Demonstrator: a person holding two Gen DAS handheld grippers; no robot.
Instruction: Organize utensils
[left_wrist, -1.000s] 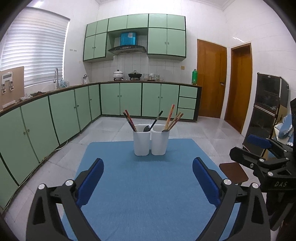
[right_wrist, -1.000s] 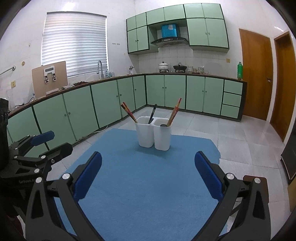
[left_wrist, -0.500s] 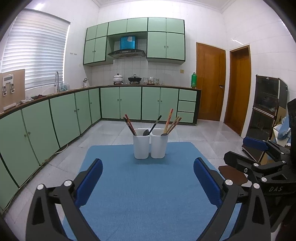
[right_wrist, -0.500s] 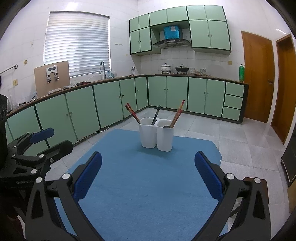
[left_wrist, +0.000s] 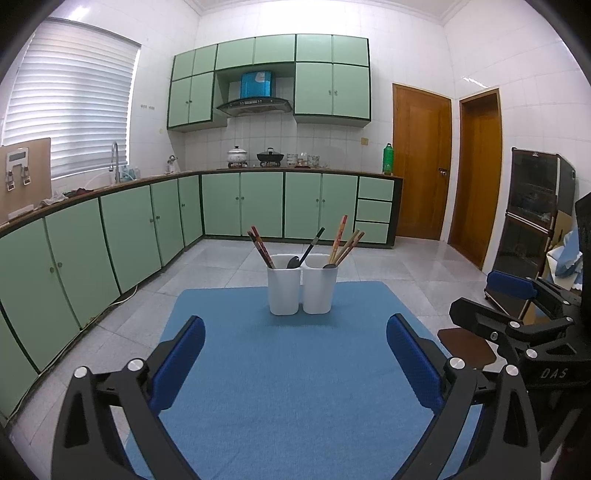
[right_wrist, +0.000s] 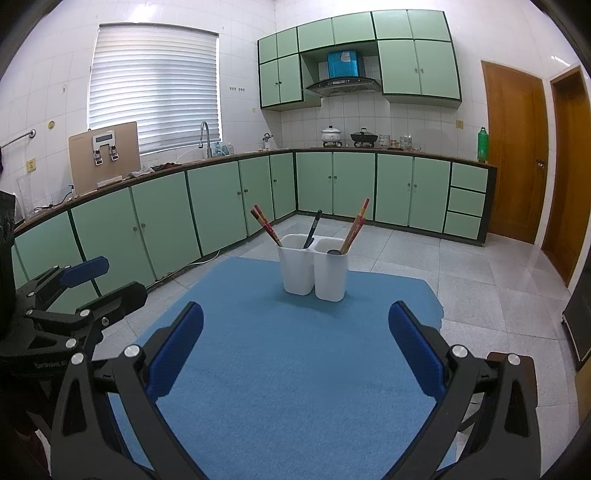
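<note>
Nearest in the left wrist view, the left gripper (left_wrist: 295, 354) is spread wide with nothing between its blue pads, held level over the near part of the blue mat (left_wrist: 295, 387); the right gripper (right_wrist: 295, 347) is just as wide and empty, off at about 3 o'clock from the left one. Both seem parked well back, probably so either can go in without crossing the other. The mat is bare from the grippers up to 12 o'clock, where two white cups (left_wrist: 302, 284) stand touching side by side near the far edge. The left cup holds red chopsticks (left_wrist: 261, 248) leaning toward 11 o'clock and a dark spoon (left_wrist: 308, 248); the right cup holds more chopsticks (left_wrist: 345, 242) fanned toward 1 o'clock and what looks like another spoon. Beyond the mat's far edge lies open tiled floor (left_wrist: 388, 266), then green cabinets (left_wrist: 280, 205).
</note>
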